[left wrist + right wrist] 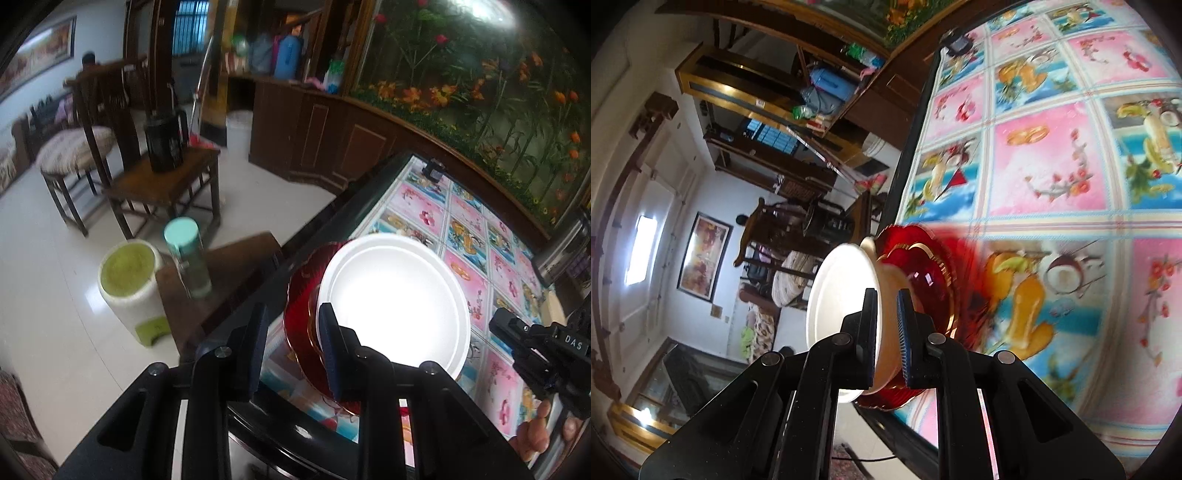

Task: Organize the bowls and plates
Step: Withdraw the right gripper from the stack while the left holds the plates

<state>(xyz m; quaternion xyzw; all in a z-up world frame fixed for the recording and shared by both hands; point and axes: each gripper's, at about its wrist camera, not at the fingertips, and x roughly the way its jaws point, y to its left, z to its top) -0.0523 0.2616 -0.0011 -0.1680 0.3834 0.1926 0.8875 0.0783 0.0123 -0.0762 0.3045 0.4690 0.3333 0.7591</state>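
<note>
A white plate [395, 295] rests on a tan bowl [313, 317], and both sit on a red glass plate [299, 306] at the near left edge of the table [424, 206]. My left gripper [291, 325] stands open just in front of the stack. Its right finger overlaps the white rim and nothing is pinched between the pads. In the right wrist view, rolled sideways, my right gripper [888, 314] is shut on the wall of the white plate [838, 295] and tan bowl [890, 288]. The red plate [923, 280] lies under them, blurred.
A hand [535, 435] holds the other black tool at the right. Beside the table are a dark stool [229, 280] with a teal bottle [186, 254], a white and green bin [129, 280], and a wooden chair [162, 181] bearing a black canister [164, 142]. A small dark device [434, 170] sits at the table's far end.
</note>
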